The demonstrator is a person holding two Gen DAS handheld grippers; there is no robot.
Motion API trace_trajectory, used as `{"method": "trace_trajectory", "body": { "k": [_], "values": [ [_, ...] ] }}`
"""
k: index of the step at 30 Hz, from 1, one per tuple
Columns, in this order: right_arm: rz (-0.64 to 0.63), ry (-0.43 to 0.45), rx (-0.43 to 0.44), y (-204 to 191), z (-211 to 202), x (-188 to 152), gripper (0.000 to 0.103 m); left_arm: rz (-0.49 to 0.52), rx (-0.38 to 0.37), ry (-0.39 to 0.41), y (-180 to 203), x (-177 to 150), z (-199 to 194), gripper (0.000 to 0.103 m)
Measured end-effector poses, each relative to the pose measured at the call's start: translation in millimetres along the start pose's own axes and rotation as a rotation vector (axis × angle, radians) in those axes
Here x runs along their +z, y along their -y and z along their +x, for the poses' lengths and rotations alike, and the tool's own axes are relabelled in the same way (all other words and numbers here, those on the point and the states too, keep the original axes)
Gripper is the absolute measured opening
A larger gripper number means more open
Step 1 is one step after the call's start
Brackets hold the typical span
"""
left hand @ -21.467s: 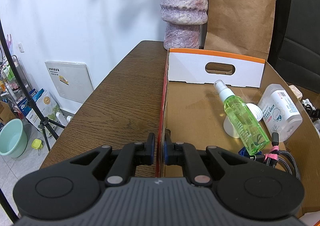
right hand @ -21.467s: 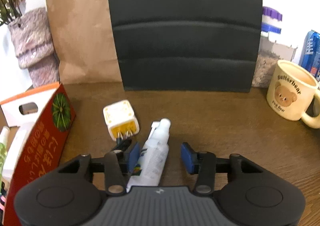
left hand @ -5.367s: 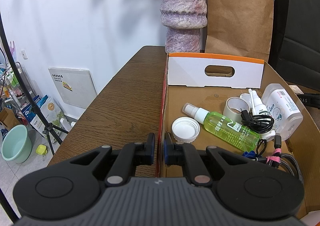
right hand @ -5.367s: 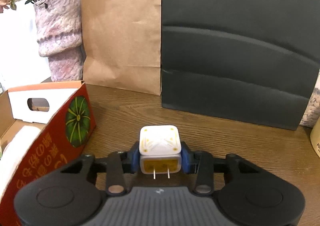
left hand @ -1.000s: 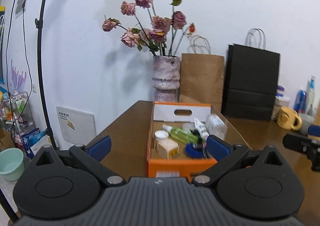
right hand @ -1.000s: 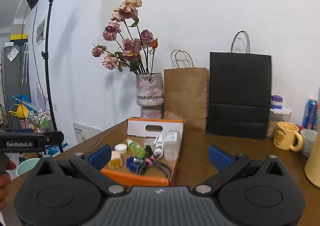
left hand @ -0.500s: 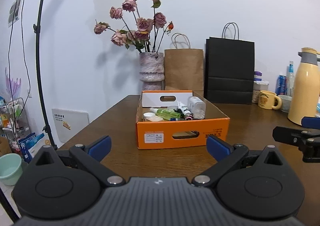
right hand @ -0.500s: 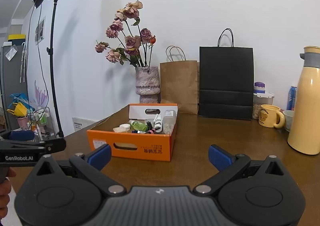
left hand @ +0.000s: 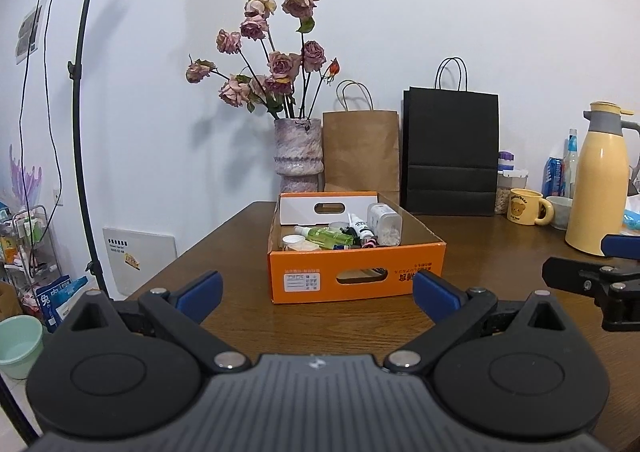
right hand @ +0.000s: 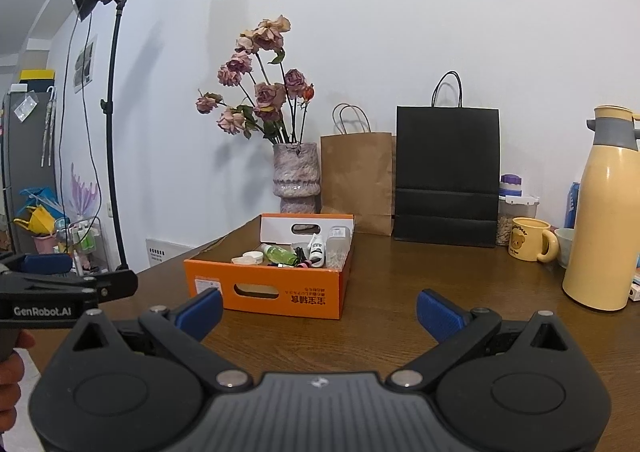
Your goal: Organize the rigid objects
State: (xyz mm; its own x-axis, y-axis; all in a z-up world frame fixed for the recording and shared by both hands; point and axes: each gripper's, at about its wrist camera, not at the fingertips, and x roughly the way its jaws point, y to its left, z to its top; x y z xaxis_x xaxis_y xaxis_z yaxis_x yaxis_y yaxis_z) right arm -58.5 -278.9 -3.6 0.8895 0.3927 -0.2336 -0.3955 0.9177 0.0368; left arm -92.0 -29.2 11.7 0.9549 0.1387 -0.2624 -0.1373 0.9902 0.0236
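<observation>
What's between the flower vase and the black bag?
A brown paper bag stands between the flower vase and the black paper bag, behind the orange box. Both wrist views show it.

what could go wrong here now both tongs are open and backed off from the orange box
Likely little. The white bottle leans high against the orange box wall, so a nudge might tip it out. The right tongs sit near the tall yellow flask and bear mug; a careless swing could knock them.

Even, soft light; faint flower shadows on the wall (left hand: 440, 11); sharp centre, fisheye bending and dark corners.
</observation>
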Motion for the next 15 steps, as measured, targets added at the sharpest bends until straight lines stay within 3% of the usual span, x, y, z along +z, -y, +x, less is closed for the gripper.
{"method": "trace_trajectory", "body": {
  "k": [15],
  "values": [
    [0.001, -0.002, 0.001, 0.3, 1.4, -0.9, 0.103, -0.001, 0.003, 0.002, -1.5, 1.0, -1.4, 0.103]
  ]
}}
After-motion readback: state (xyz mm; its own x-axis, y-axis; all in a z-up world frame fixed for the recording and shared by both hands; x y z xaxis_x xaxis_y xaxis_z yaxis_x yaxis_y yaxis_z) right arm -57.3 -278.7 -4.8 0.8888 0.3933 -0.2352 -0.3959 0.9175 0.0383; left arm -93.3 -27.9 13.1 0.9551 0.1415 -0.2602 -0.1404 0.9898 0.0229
